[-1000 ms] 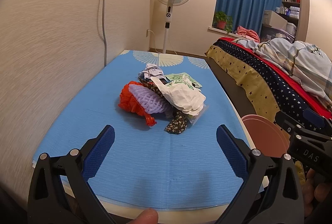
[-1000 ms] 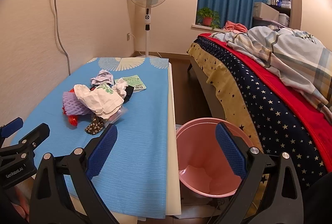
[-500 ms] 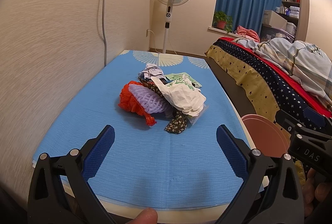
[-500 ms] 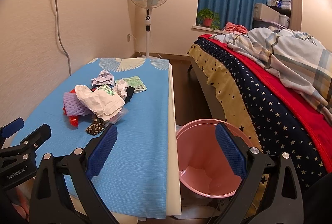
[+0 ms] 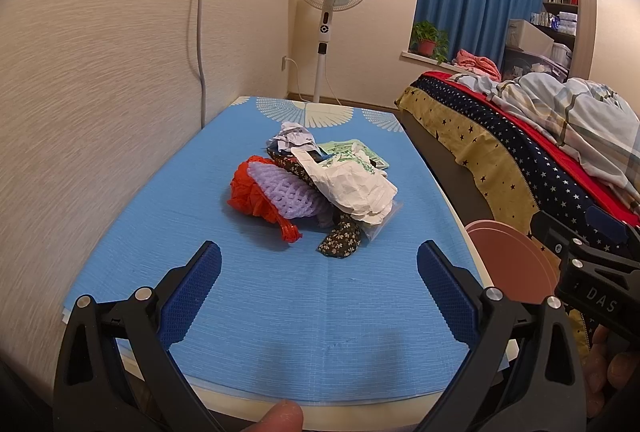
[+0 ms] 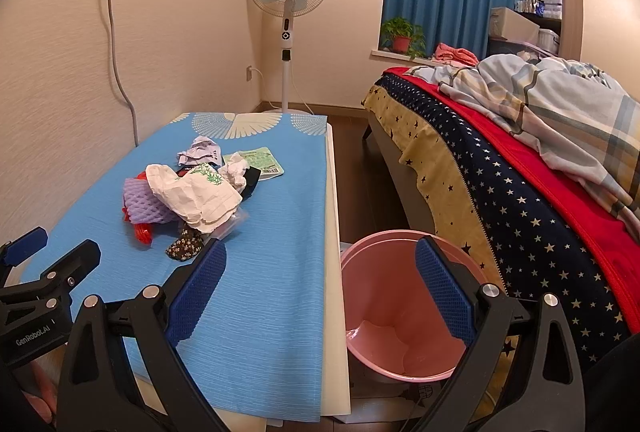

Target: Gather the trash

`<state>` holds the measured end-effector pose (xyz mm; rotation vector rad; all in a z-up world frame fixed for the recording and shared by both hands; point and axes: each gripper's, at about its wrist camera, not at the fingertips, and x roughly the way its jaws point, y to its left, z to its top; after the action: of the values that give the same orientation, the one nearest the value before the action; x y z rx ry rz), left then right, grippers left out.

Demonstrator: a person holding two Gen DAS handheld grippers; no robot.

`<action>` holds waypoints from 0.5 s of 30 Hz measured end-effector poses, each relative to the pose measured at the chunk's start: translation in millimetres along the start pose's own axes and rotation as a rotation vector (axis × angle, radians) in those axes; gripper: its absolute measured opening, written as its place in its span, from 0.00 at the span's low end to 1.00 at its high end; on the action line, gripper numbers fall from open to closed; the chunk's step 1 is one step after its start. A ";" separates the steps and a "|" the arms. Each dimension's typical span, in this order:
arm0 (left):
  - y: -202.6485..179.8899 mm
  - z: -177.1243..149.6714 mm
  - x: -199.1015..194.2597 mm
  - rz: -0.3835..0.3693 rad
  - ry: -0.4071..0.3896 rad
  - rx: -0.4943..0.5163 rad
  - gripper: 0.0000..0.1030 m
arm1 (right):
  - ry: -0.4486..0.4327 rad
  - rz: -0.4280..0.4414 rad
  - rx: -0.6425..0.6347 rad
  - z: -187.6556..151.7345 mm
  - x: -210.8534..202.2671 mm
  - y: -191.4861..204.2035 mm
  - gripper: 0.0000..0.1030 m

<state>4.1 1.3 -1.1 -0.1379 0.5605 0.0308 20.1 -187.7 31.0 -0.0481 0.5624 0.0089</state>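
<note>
Little has changed over the last second: the left gripper [image 5: 319, 284] and right gripper [image 6: 317, 282] are still held wide and empty. The heap of crumpled wrappers and netting [image 5: 316, 184] lies untouched at twelve o'clock on the blue-clothed table [image 5: 160, 232]; the round pink plastic bin [image 6: 400, 308] stands at three o'clock. Collection is judged not yet begun.

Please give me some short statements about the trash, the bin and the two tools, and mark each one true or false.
1. Both tools are open and hold nothing. True: left tool, right tool.
2. The trash pile lies on the blue mat. True.
3. The pink bin stands on the table. False: it stands on the floor beside the table.
4. The bin is full of trash. False: no trash shows inside it.
5. The white bag lies on top of the pile. True.
</note>
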 end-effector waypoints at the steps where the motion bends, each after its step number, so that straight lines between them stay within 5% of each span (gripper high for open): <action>1: 0.0 0.1 0.1 0.000 0.000 0.001 0.92 | 0.000 0.000 0.000 0.1 0.0 0.0 0.91; 15: 0.3 0.1 0.1 0.000 0.001 -0.001 0.92 | 0.001 0.009 0.002 1.6 -0.9 2.0 0.91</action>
<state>4.3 1.6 -1.1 -0.1394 0.5613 0.0310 20.1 -185.7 32.8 -0.0440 0.5634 0.0171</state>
